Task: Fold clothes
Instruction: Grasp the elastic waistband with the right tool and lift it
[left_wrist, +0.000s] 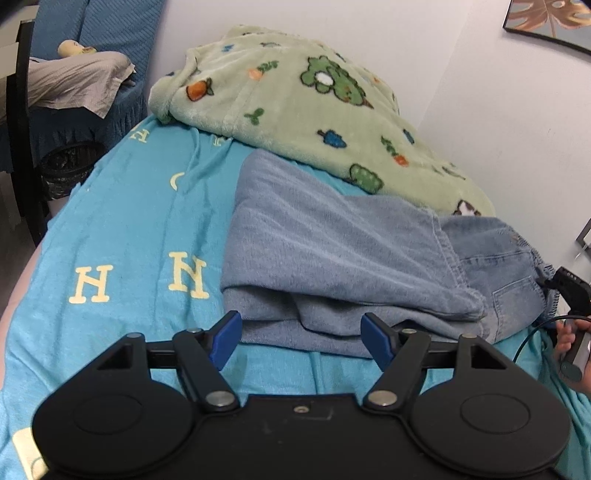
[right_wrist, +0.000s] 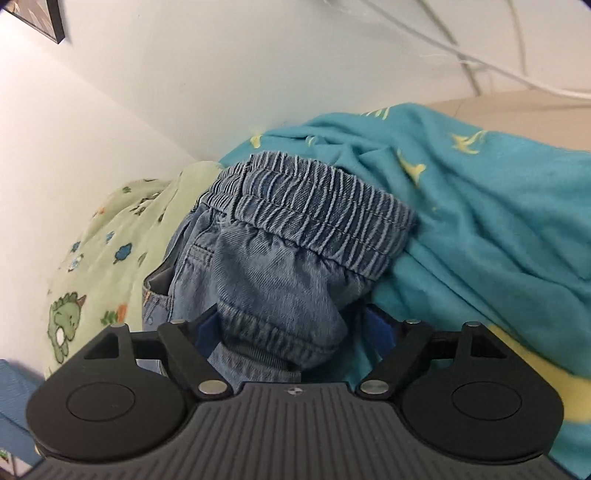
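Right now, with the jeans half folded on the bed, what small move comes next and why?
Probably close the right gripper on the jeans: its jaws stand open around the bunched waistband, while the left gripper waits open at the folded edge.

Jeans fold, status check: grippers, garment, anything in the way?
Left gripper open, at jeans edge. Right gripper open around waistband bunch. Jeans folded over on bedsheet. Green blanket touching far side.

Large pale-yellow letters "H" and "N" are printed on the turquoise bed sheet (left_wrist: 122, 229). Further letters higher on it are creased and cannot be read surely
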